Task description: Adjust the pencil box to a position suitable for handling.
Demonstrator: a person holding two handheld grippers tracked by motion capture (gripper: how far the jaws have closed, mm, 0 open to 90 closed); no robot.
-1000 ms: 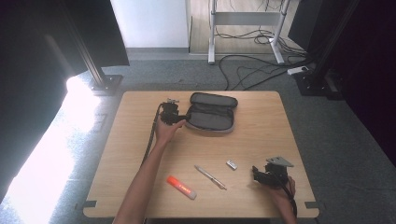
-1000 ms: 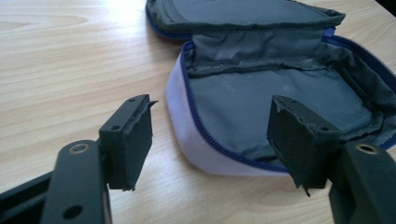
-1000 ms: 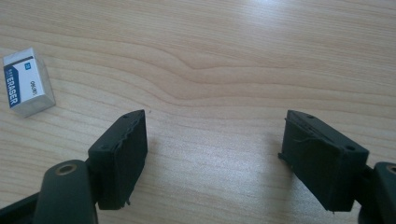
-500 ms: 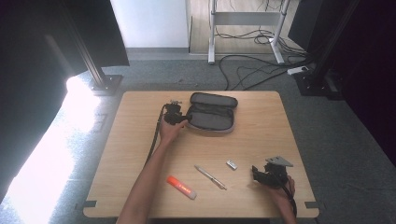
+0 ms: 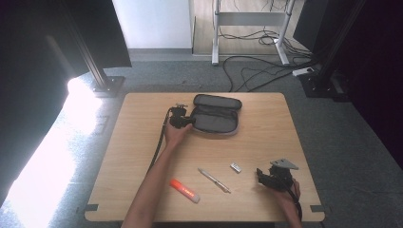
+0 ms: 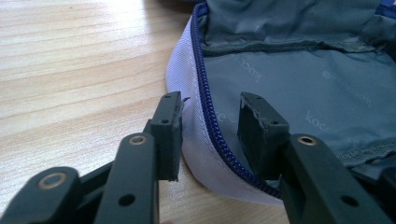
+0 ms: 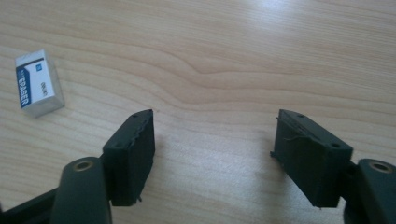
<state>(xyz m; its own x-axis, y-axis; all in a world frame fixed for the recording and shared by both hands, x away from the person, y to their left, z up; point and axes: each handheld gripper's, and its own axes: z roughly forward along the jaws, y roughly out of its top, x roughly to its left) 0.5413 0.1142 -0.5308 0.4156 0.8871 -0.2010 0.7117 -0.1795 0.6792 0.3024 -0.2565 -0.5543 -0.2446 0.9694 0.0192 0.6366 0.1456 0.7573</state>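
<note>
Wooden table (image 5: 266,128) carries an unzipped pencil case (image 5: 216,114) at twelve o'clock, its grey lining bare. Left gripper (image 6: 210,116) straddles the case's zipper edge, jaws apart. Right gripper (image 7: 212,140) gapes wide at four o'clock near an eraser (image 7: 37,84).

A light wooden bench (image 5: 266,142) carries an open grey pencil case (image 5: 215,115), a white eraser (image 5: 235,167), a pen (image 5: 214,180) and an orange marker (image 5: 185,190).

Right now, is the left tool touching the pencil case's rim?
Cannot tell. In the left gripper view the left tool straddles the pencil case rim; any gap isn't plain.
</note>
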